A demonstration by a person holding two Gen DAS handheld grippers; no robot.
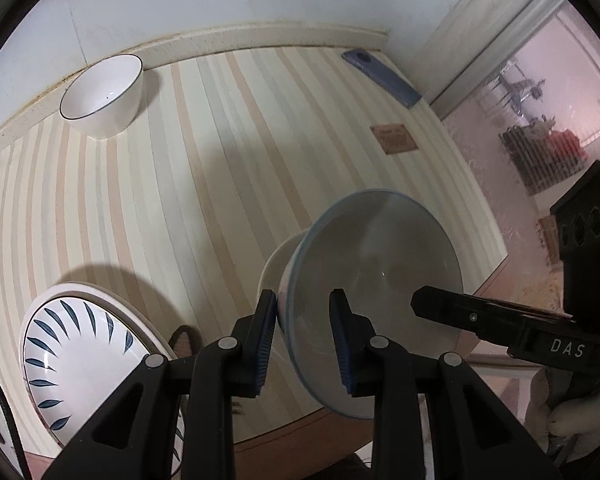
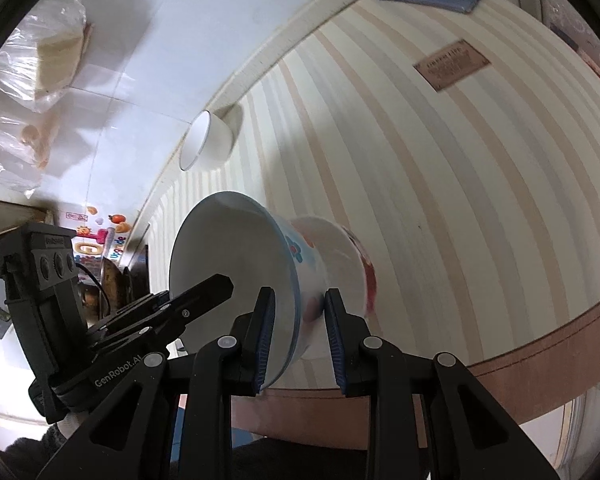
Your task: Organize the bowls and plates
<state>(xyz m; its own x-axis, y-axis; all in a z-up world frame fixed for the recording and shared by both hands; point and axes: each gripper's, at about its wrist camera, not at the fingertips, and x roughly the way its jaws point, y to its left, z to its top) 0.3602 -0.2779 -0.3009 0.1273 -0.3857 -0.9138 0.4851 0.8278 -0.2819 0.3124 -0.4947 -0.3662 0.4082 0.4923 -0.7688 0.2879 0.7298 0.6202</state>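
Left hand-held gripper (image 1: 303, 336) and right hand-held gripper (image 2: 299, 338) each straddle the rim of the blue-rimmed bowl (image 1: 374, 288), jaws part open, contact uncertain. Beyond lies the striped table (image 1: 204, 168); a white bowl (image 1: 104, 96) stands far-left, a leaf-patterned plate (image 1: 80, 356) near-left.

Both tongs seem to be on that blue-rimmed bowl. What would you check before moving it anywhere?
1. Left tongs straddle the blue-rimmed bowl rim: ok.
2. Right tongs straddle the rim: ok.
3. Grip firm on both sides: cannot tell.
4. Bowl nested in second bowl underneath: ok.
5. Bowl level: not ok, looks tilted.
6. Leaf-pattern plate and white bowl clear of the bowl: ok.
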